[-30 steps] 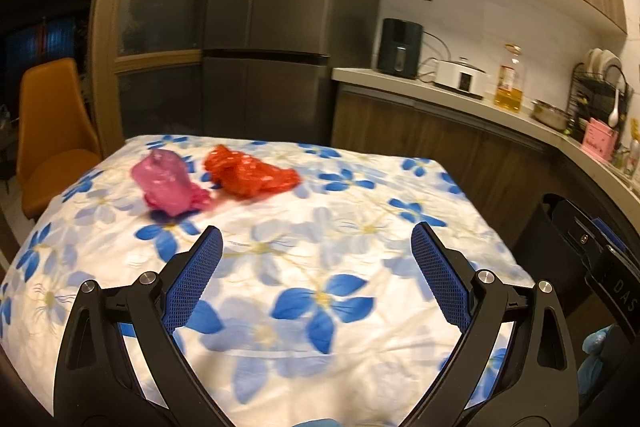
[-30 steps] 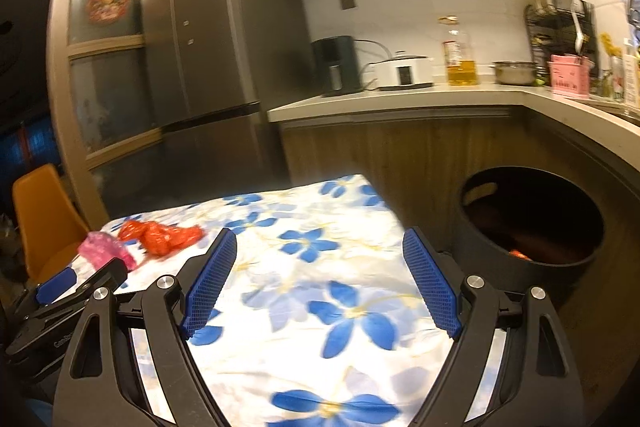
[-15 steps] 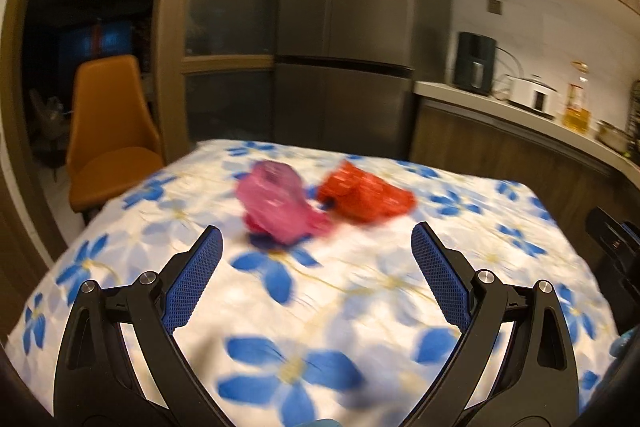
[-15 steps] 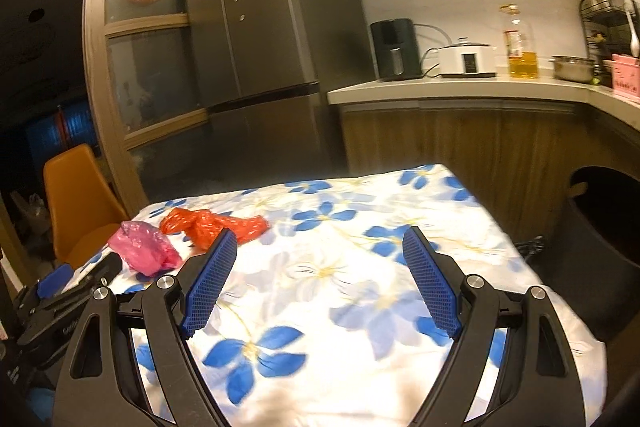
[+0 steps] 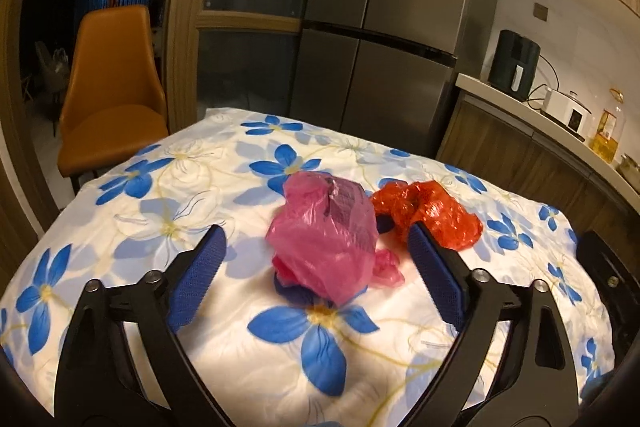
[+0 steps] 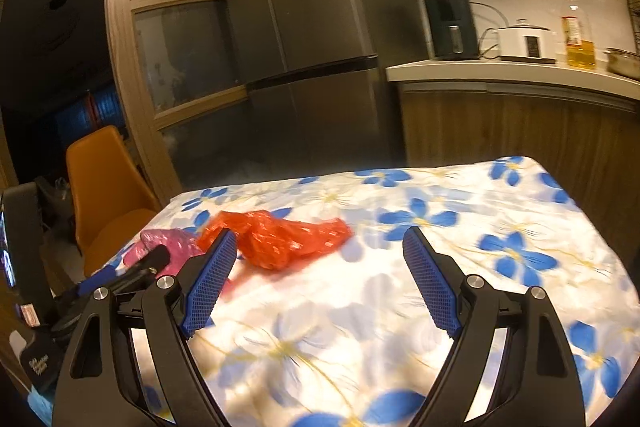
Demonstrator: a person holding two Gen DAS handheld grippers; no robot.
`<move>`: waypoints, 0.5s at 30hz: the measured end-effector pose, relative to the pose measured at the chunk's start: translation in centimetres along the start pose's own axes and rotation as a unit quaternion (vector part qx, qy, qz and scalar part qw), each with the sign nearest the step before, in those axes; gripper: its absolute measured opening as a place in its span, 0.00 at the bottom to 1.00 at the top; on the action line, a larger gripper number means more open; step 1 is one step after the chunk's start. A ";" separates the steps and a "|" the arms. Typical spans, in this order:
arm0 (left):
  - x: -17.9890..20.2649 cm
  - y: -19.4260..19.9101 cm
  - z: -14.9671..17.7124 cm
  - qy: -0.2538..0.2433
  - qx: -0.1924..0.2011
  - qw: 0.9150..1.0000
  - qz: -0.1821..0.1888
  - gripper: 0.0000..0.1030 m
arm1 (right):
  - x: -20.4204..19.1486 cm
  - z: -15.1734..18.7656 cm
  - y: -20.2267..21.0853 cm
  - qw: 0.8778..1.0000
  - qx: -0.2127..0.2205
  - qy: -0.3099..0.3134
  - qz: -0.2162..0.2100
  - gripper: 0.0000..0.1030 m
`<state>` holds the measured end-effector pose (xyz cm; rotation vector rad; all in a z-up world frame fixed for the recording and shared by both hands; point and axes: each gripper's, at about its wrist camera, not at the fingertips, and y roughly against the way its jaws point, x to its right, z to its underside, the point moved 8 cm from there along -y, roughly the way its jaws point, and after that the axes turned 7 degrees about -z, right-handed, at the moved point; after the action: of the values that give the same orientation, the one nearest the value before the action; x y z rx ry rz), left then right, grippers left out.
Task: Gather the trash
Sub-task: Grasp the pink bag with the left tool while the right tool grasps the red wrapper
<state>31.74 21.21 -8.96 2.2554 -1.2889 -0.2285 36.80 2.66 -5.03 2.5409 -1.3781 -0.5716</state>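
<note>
Left gripper (image 5: pixel 316 267): jaws wide and closing at this moment. The pink bag (image 5: pixel 326 247) sits between the two blue pads but neither pad touches it. It lies crumpled on the flowered cloth (image 5: pixel 160 227), straight ahead of the fingers and close in.

Risk 1, judged: the film is thin and puffed up. If the jaws shut while the tips ride above the cloth, they may pinch only a loose fold, and the bag could slip out on lifting.

Risk 2: if the tips go too low, the pads may catch the cloth together with the bag and drag it.

The red bag (image 5: pixel 432 211) lies just beyond the left gripper's right finger (image 5: pixel 436 275), beside the pink bag; whether the two touch cannot be told. A closing right pad could snag its edge and pull both bags at once.

Right gripper (image 6: pixel 316 275): jaws wide, nothing between them. The red bag (image 6: pixel 280 239) lies ahead and toward its left finger (image 6: pixel 212 279), off the centre line. A straight push forward would likely shove it aside with that finger.

Risk 3: the left gripper's finger shows at the lower left of the right wrist view, next to the pink bag (image 6: pixel 168 243). The two tools work close together and could collide.
</note>
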 end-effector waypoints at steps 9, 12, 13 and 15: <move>0.5 -3.3 1.6 0.003 -0.068 0.996 0.057 0.25 | -2.2 -0.4 -6.0 1.000 -0.017 0.013 -0.010 0.80; -0.1 -3.0 1.6 0.021 -0.061 0.996 0.069 0.12 | -2.3 0.0 -7.6 1.000 -0.027 0.013 -0.006 0.80; -0.2 -2.9 1.6 0.023 -0.058 0.996 0.069 0.11 | -2.3 0.1 -8.3 0.999 -0.032 0.013 -0.003 0.80; -0.7 -2.4 1.5 0.033 -0.050 0.996 0.071 0.10 | -2.1 0.4 -9.3 0.999 -0.042 0.009 -0.004 0.80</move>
<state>32.59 22.20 -11.54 2.0615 -1.3653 -0.1615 42.67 9.56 -8.09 2.4801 -1.3111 -0.5937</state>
